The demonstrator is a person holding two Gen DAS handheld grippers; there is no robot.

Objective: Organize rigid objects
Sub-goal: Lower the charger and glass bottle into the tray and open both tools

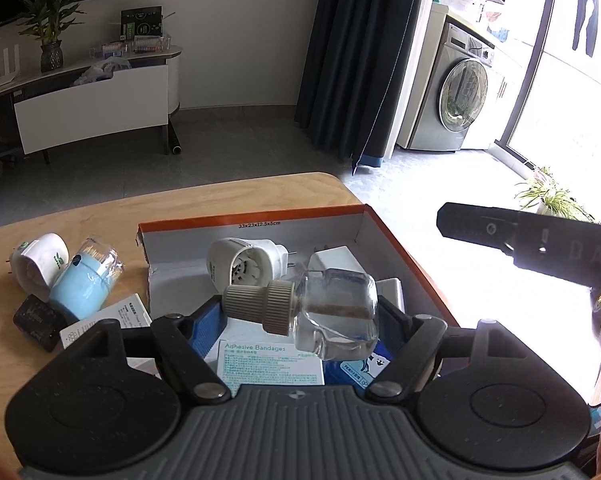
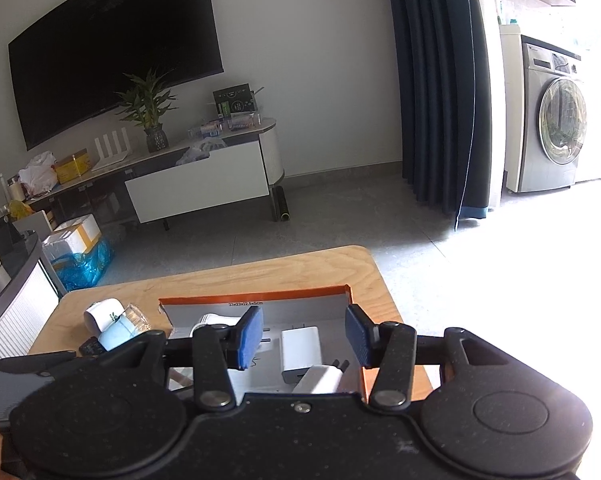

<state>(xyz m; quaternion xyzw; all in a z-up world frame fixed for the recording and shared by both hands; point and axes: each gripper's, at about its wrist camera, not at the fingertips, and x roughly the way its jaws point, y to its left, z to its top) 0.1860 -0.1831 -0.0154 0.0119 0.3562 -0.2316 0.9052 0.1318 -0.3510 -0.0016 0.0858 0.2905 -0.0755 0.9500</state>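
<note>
1. While our left gripper is clamped on the clear bottle, held sideways just above the orange-rimmed box, our main risk is a slip. The pads sit on smooth curved walls, cap pointing left, so the bottle could rotate or squirt out if we tilt further.
2. Landing zone is crowded. Below the bottle lie the Adhesive Bandages box and a blue pack; behind it, the round white plug-in unit and a white charger. Letting go from this height, we'd probably see the bottle roll or knock something.
3. There seems to be liquid in the bottle. A hard drop or loose cap means a leak over the paper packaging. We can't tell whether the cap is tight.
4. Our right gripper stands released, nothing between the pads, hovering over the box's right half above two white adapters. In the left wrist view its finger shows just right of the box. If both hands descend together, they could collide or clip the box wall.
5. Box is light cardboard with a torn near-left corner. A nudge could slide it toward the table edge on its right, which looks close.
6. Still outside, left of the box: white device, blue-capped container, dark block. A wide left-hand swing could sweep them.
</note>
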